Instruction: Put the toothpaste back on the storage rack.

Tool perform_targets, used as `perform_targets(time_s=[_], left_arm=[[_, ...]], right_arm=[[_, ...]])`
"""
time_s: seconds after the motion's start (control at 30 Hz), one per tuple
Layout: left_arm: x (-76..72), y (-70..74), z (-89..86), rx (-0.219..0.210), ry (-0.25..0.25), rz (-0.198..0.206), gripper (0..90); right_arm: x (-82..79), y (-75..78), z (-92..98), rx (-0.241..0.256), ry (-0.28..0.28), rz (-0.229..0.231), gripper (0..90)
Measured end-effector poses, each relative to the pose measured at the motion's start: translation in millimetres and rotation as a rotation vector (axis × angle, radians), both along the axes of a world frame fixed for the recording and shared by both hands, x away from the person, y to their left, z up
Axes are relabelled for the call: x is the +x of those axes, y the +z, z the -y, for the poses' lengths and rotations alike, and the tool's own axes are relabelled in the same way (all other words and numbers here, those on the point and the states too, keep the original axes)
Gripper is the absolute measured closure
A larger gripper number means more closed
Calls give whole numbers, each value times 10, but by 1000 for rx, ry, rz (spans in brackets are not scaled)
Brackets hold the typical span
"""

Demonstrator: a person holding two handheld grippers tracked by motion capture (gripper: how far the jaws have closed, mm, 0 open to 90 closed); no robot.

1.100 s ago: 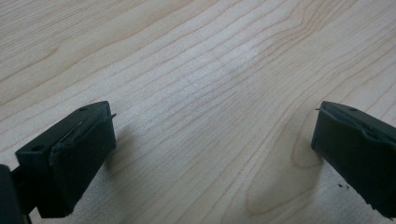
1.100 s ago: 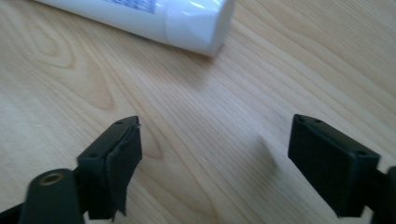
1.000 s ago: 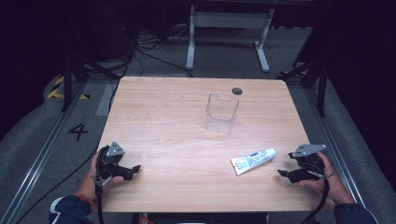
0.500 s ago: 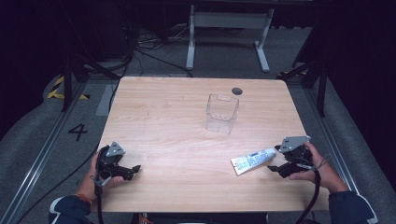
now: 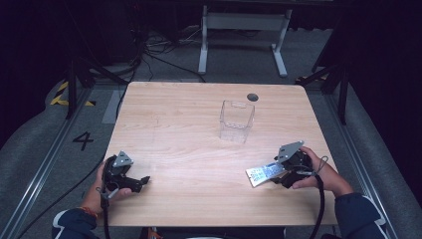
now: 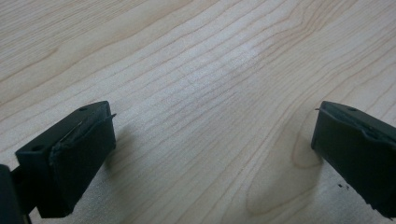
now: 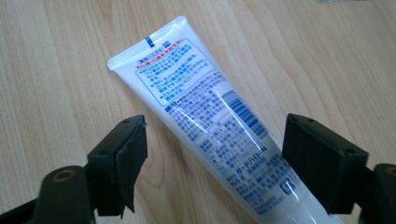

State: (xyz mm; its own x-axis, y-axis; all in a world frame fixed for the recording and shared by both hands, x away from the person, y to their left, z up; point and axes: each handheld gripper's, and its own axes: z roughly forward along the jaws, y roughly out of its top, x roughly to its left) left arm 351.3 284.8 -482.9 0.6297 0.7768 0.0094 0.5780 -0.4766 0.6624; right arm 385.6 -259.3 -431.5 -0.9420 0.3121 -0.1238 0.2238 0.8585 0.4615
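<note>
The right gripper (image 7: 215, 158) stands with jaws apart astride the white tube (image 7: 210, 126), whose cap end is cut off, probably not yet touching. The left gripper (image 6: 212, 154) gapes over bare table (image 6: 187, 56).

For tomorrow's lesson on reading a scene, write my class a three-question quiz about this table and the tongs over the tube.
1. True or false: the right tongs are shut on the white tube.
2. Which stands farther from the person: A) the clear container, B) the tube?
3. Fill in: between the left tongs lies only bare ____.

Key:
1. False: both jaws stand apart from the tube, one on each side.
2. A.
3. Table.
</note>
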Motion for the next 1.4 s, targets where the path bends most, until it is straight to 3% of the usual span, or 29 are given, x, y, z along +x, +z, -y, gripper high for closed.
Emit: perform_targets(time_s=[0.33,0.63,0.73,0.87,1.0,1.03,1.2,1.4], left_arm=[[0,3,-2,2,-3,-3,2],[2,3,-4,2,-6,-3,3],[2,3,-4,3,-6,-2,3],[1,5,-5,6,-6,-3,3],[1,5,-5,6,-6,-3,3],[2,4,-5,3,-7,-2,3],[1,5,-5,6,-6,-3,3],[2,6,-6,6,-7,-3,3]], right_arm=[[31,-46,-307,-129,108,-18,204],[155,-83,-370,-167,134,-67,254],[184,-117,-392,-174,139,-95,234],[171,-147,-435,-205,147,-89,233],[160,-156,-447,-205,144,-81,261],[178,-155,-433,-185,139,-78,319],[187,-153,-416,-141,113,-64,407],[219,-154,-447,-149,87,-95,396]])
